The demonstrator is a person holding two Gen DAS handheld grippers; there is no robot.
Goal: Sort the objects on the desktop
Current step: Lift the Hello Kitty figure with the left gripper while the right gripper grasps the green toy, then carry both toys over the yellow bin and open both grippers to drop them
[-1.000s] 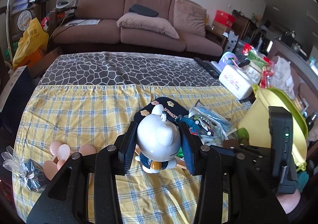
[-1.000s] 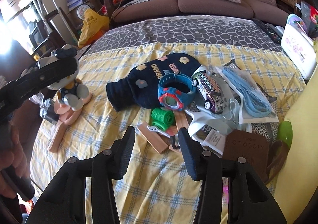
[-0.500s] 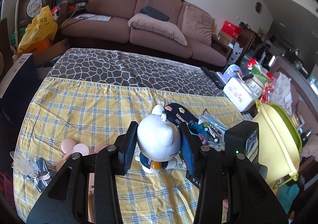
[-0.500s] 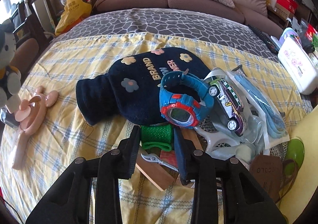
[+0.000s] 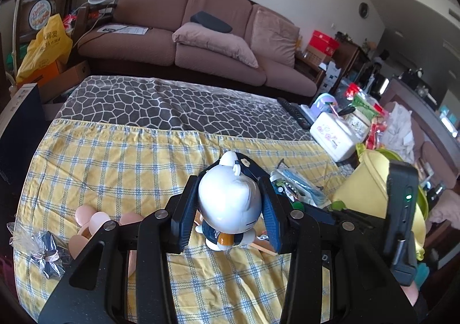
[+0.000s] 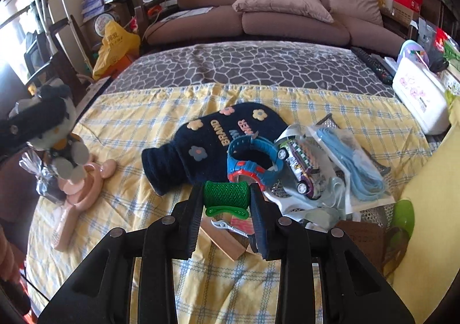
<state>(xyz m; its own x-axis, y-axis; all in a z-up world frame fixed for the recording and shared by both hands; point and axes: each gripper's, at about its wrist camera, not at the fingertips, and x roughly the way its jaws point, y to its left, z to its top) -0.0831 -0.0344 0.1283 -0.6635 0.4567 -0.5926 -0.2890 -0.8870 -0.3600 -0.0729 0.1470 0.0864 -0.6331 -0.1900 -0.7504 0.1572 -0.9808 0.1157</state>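
Left wrist view showed us our left tool (image 5: 230,204) pinching the white cat figurine (image 5: 228,203) by its head, lifted above the yellow checked cloth (image 5: 115,168) on the desk. Right wrist view showed our right tool (image 6: 225,206) pressed against the ends of the green mesh roller (image 6: 226,194), raised just in front of the blue watch (image 6: 250,163) and the navy flowered cover (image 6: 207,148). We saw the toy car (image 6: 302,168) just right of the watch, the pink fan (image 6: 77,194) near the cloth's left edge.
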